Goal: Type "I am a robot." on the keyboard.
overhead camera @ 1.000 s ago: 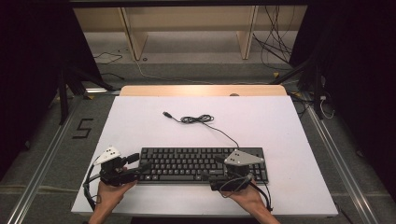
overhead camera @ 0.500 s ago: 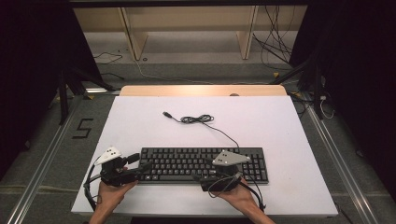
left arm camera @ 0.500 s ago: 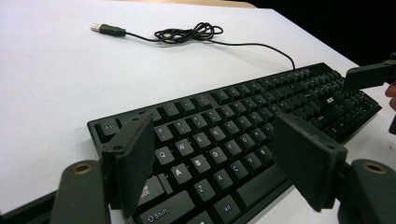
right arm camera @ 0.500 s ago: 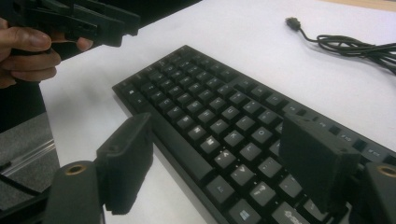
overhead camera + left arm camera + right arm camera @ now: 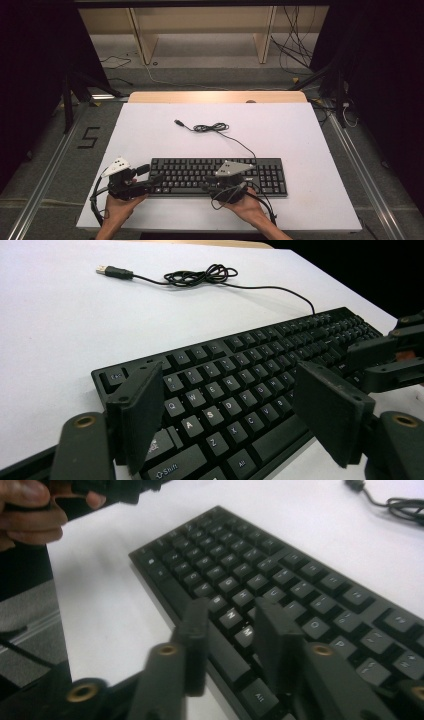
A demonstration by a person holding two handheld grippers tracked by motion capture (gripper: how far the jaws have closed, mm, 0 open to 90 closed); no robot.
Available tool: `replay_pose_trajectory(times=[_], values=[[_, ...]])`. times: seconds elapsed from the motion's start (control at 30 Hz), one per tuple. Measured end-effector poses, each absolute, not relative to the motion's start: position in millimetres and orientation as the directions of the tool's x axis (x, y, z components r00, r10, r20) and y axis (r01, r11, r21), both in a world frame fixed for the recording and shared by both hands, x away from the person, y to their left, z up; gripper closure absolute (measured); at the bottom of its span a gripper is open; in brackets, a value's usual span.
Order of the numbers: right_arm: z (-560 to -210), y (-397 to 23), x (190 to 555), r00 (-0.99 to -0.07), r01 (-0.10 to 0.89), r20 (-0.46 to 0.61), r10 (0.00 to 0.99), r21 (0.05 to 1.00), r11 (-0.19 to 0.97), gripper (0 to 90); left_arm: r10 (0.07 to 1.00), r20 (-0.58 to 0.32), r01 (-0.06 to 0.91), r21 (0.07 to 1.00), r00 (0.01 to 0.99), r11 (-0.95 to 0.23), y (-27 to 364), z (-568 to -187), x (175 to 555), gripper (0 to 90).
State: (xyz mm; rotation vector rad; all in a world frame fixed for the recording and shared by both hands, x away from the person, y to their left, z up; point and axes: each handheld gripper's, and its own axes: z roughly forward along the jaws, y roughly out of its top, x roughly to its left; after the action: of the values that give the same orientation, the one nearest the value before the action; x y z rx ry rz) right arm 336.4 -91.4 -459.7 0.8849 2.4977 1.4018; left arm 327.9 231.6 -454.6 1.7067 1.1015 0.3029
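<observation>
Keyboard (image 5: 220,175) — black, full-size, lies flat on the white table (image 5: 300,130) near the near edge, long side running left to right. Its cable (image 5: 235,142) leaves the far edge and runs to a small tangle further out, USB plug (image 5: 178,122) lying loose on the tabletop. Left gripper (image 5: 150,181) sits at the keyboard's left end, jaws spread wide; in the left gripper view the keyboard's left corner lies between them, pads not touching it. Right gripper (image 5: 212,181) is at the near edge, about mid-keyboard, over the space bar area. Its jaws have just been closing — now a narrow gap, hovering over the bottom key rows, pinching nothing. Both hands come in from the near side.
</observation>
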Motion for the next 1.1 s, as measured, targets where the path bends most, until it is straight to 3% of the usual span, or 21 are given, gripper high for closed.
replay_pose_trajectory(times=[0.17,0.4,1.1], values=[[-465,-84,339,-0.823,0.428,0.150,0.548,0.798,0.425,81.4,0.782,-0.294,0.523,0.851,0.549,-0.047,231,-455,328,28.4],[-470,-75,342,-0.829,0.430,0.144,0.540,0.781,0.452,89.6,0.780,-0.297,0.527,0.848,0.551,-0.050,230,-455,328,28.2],[-479,-66,345,-0.828,0.446,0.138,0.543,0.750,0.489,90.0,0.782,-0.288,0.531,0.845,0.552,-0.064,231,-456,329,28.1]])
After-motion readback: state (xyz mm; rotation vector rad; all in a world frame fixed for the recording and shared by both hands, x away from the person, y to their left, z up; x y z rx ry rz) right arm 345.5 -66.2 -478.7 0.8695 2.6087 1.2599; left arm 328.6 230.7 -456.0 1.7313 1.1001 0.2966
